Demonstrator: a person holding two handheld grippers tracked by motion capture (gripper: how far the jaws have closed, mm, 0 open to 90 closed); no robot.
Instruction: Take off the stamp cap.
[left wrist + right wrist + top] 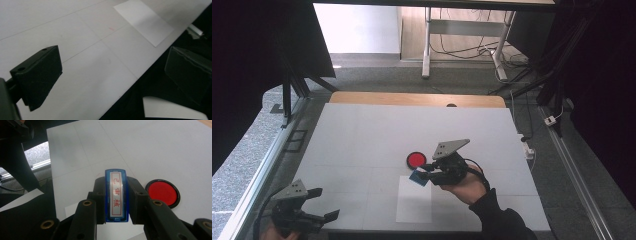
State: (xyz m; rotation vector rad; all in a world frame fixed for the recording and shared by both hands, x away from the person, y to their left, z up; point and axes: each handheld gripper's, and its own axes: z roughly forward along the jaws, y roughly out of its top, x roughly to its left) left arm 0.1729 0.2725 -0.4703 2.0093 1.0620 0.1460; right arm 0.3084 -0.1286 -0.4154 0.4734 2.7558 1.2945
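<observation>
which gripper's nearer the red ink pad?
Right. The right gripper, clamping a blue stamp, sits just beside the red ink pad; the left gripper is at the table's near-left corner.

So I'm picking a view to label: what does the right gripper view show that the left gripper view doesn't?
Right gripper view alone: a blue stamp with red characters clamped between its jaws, and a red ink pad lying beside it. Left gripper view alone: its jaws wide apart with nothing between them, over the table's near edge. Both: the white table and a paper sheet lying on it.
</observation>
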